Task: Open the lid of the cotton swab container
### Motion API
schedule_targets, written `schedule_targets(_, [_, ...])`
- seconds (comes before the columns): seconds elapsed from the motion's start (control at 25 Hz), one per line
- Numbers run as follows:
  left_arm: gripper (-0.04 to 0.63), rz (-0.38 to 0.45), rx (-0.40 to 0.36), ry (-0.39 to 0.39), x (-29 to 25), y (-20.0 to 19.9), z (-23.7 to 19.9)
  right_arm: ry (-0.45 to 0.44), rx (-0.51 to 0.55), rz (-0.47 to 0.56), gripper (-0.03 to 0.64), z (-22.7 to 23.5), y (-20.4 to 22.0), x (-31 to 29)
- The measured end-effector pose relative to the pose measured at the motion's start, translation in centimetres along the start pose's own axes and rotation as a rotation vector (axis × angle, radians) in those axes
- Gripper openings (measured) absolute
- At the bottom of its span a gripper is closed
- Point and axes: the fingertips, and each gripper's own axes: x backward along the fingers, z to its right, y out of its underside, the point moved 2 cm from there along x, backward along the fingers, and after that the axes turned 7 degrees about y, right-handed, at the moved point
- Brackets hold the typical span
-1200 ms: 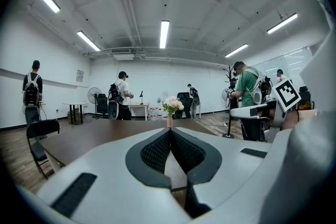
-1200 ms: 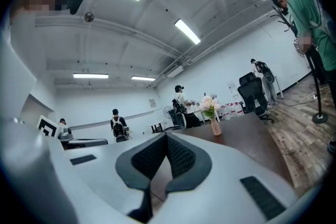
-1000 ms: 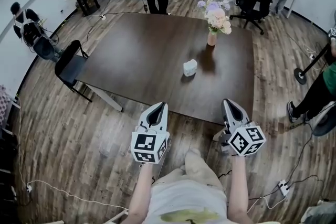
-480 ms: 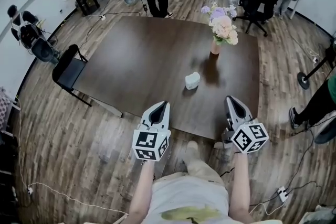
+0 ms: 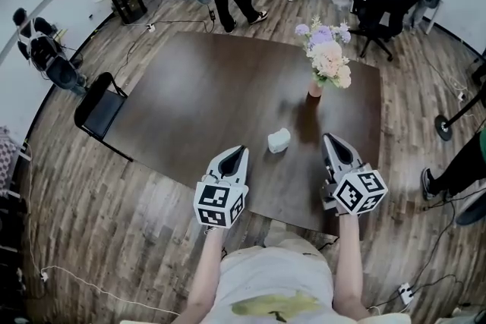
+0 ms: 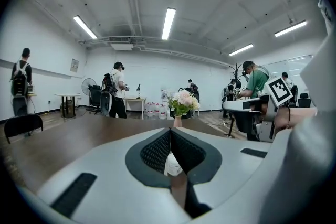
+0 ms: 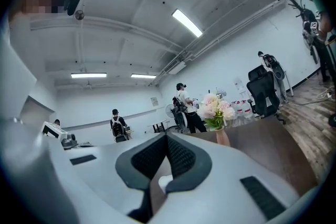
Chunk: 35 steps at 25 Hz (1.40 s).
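Head view: a wood-floored room, with a dark bench (image 5: 213,87) in front of me. The cotton swab container (image 5: 279,140) sits on the bench, with a vase of flowers (image 5: 326,61) at its 1 o'clock. My left hand-held gripper (image 5: 237,152) is at the container's 8 o'clock and my right hand-held gripper (image 5: 328,138) at its 3 o'clock, neither touching it.

Left gripper view: my jaws are pressed together on nothing. The container (image 6: 172,165) shows beyond them at 6 o'clock, the flowers at 12.

Right gripper view: these jaws are also closed and empty. The container (image 7: 165,182) is beyond them at 6 o'clock, the flowers at 2.
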Motion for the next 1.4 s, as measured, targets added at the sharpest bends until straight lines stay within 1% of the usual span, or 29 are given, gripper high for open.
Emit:
schedule_targets(0.12, [0.025, -0.037, 0.001, -0.003, -1.7, 0.8, -0.9, -0.008, 0.007, -0.026, 0.021, 0.6, 0.4, -1.8])
schedule_targets(0.28, [0.025, -0.080, 0.023, 0.031, -3.8, 2.1, -1.4, -0.017, 0.017, -0.066, 0.021, 1.1, 1.1, -3.5])
schedule_targets(0.48, [0.025, -0.160, 0.057, 0.063, -6.2, 4.4, -2.0, -0.007, 0.020, -0.107, 0.021, 2.0, 2.3, -5.2])
schedule_targets(0.56, [0.025, -0.206, 0.066, 0.095, -7.2, 5.6, -1.8, 0.004, 0.010, -0.119, 0.021, 2.4, 2.8, -5.6])
schedule_targets(0.68, [0.025, -0.280, 0.047, 0.148, -8.6, 7.2, -1.5, 0.016, -0.004, -0.132, 0.021, 3.0, 3.1, -6.2])
schedule_targets(0.88, [0.028, -0.371, 0.025, 0.212, -10.1, 10.2, -0.7, 0.039, -0.027, -0.168, 0.021, 3.9, 4.5, -6.7])
schedule_targets(0.92, [0.038, -0.384, 0.027, 0.221, -10.4, 10.8, -0.6, 0.041, -0.028, -0.179, 0.021, 4.0, 4.9, -6.8])
schedule_targets(1.0, [0.142, -0.403, 0.037, 0.245, -11.0, 11.8, -0.3, 0.045, -0.032, -0.201, 0.021, 4.4, 5.7, -6.8])
schedule_targets(1.12, [0.184, -0.427, 0.014, 0.270, -12.2, 13.1, -0.1, 0.055, -0.048, -0.227, 0.021, 4.9, 7.0, -6.8])
schedule_targets(1.24, [0.261, -0.445, -0.029, 0.292, -13.6, 14.1, -0.2, 0.059, -0.059, -0.251, 0.021, 5.1, 8.1, -6.7])
schedule_targets(1.4, [0.279, -0.434, -0.059, 0.340, -14.9, 14.1, 0.1, 0.058, -0.061, -0.271, 0.021, 5.2, 8.8, -6.5])
